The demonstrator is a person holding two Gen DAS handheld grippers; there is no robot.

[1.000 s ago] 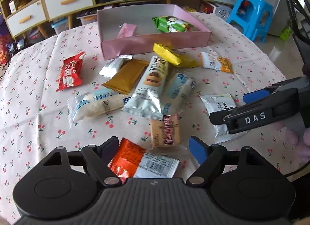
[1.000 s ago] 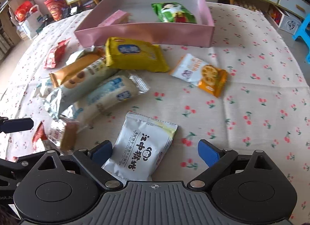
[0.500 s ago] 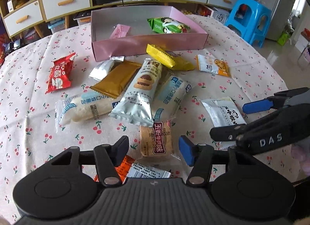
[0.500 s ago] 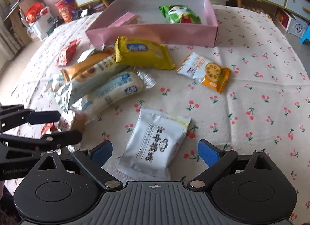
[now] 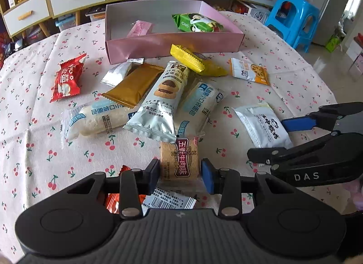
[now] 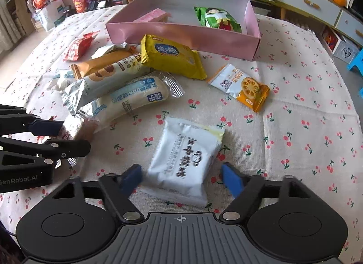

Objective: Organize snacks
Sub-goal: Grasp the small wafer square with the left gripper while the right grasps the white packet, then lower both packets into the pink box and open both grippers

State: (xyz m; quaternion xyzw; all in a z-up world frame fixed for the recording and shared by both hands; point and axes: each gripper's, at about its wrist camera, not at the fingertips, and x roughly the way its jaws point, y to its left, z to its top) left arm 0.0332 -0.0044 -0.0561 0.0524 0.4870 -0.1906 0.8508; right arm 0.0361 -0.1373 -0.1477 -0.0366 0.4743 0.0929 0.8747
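Observation:
My left gripper (image 5: 180,172) is shut on a small tan biscuit packet (image 5: 180,161) with a dark red label, near the table's front. My right gripper (image 6: 181,177) is open, its fingers either side of a white snack packet (image 6: 185,159) that lies flat on the cloth; the same packet shows in the left wrist view (image 5: 263,125). A pink box (image 5: 172,41) at the back holds a green packet (image 5: 197,23) and a pink packet (image 5: 139,28). Several loose packets lie in front of the box.
A red-orange packet (image 5: 113,200) lies under my left gripper. A red packet (image 5: 68,77) lies at the left, a white-and-orange packet (image 6: 242,87) at the right. The round table has a cherry-print cloth (image 6: 306,139). A blue stool (image 5: 292,16) and drawers stand beyond.
My left gripper moved forward and closed on the tan biscuit packet. My right gripper's fingers have narrowed around the white packet.

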